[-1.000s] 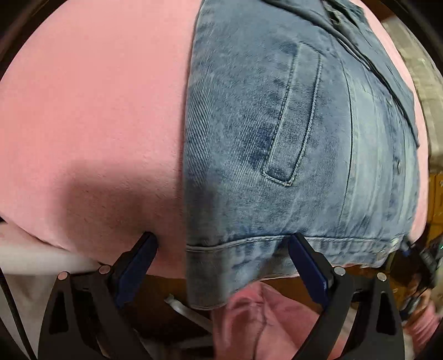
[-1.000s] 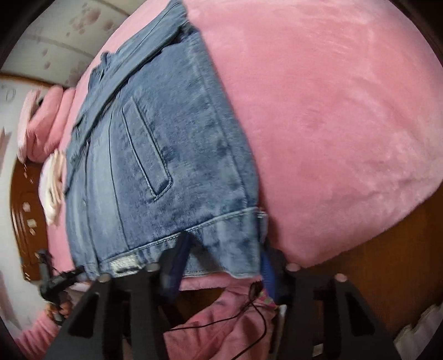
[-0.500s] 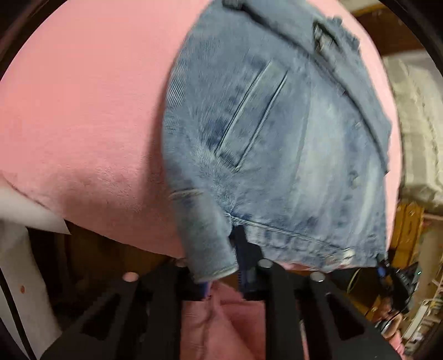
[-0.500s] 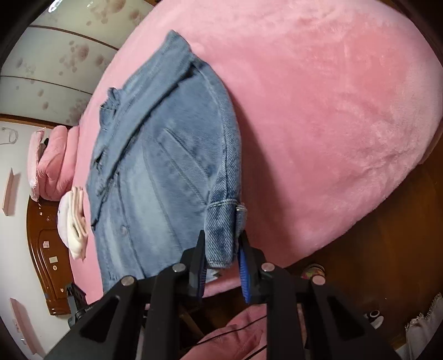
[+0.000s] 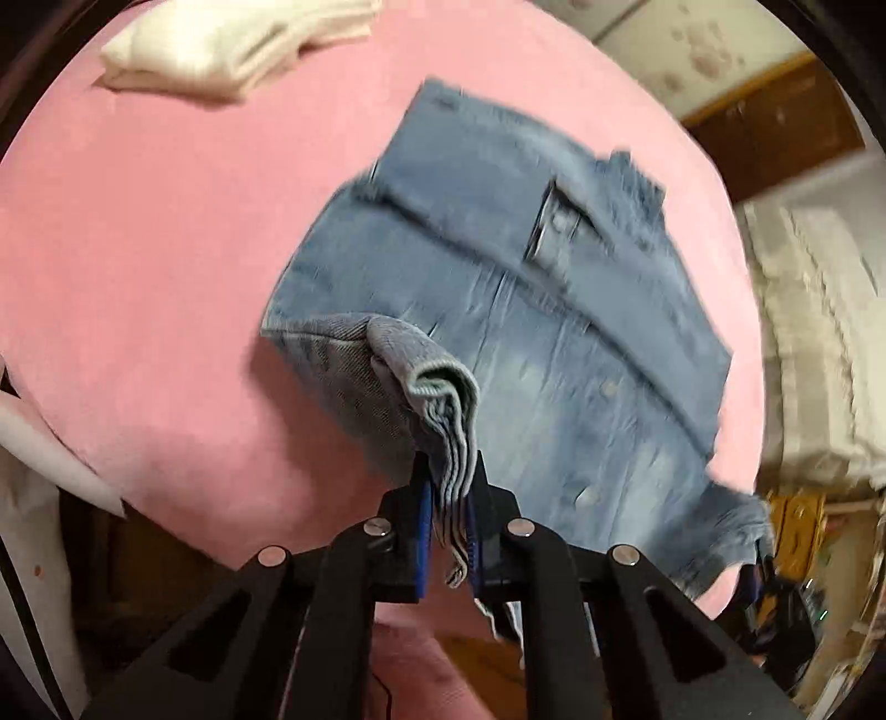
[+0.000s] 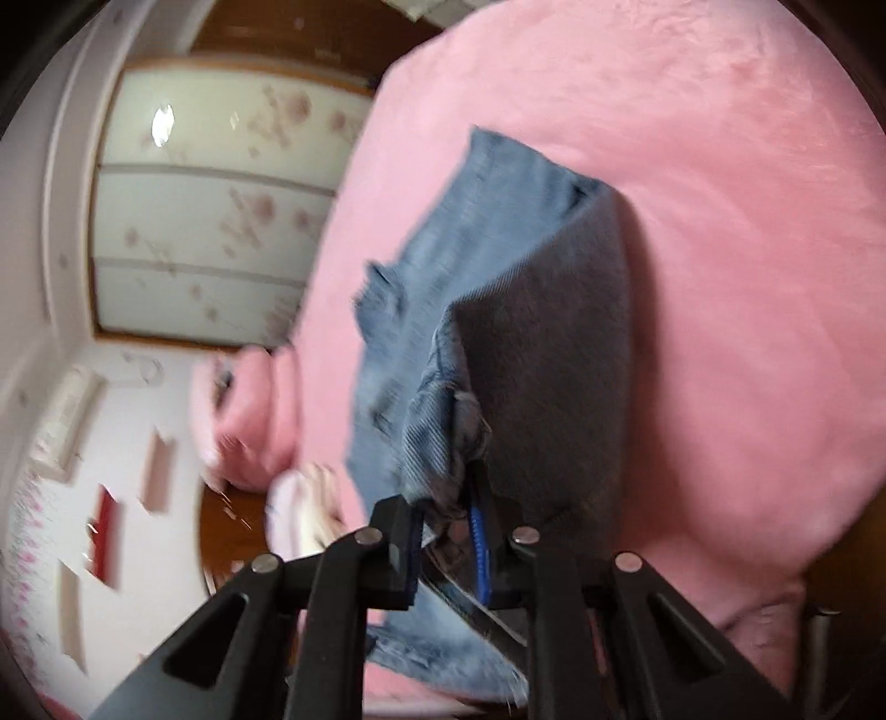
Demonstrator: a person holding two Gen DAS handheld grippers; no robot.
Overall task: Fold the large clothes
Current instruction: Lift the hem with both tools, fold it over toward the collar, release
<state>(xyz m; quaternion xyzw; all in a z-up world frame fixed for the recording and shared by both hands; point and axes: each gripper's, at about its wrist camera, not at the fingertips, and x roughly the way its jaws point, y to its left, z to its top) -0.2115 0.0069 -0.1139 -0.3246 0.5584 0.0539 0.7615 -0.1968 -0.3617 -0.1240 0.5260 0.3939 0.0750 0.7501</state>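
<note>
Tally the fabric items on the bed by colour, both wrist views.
Blue: 1, the denim jacket, hem corners pinched in the left gripper and right gripper
Pink: 2, the bed cover and a pillow
White: 1, a folded stack
Total: 4

Bed point(image 6: 720, 166) w/ a pink plush cover filled most of both my views. Beyond it stood a wardrobe w/ pale sliding doors point(image 6: 210, 221), pink floral print, brown wood frame; a bright light spot reflected on the top panel. Pink pillows point(image 6: 249, 421) sat at the bed's far end, by a dark wood headboard. White wall at left. Folded cream blanket point(image 5: 232, 44) lay on the bed.
</note>
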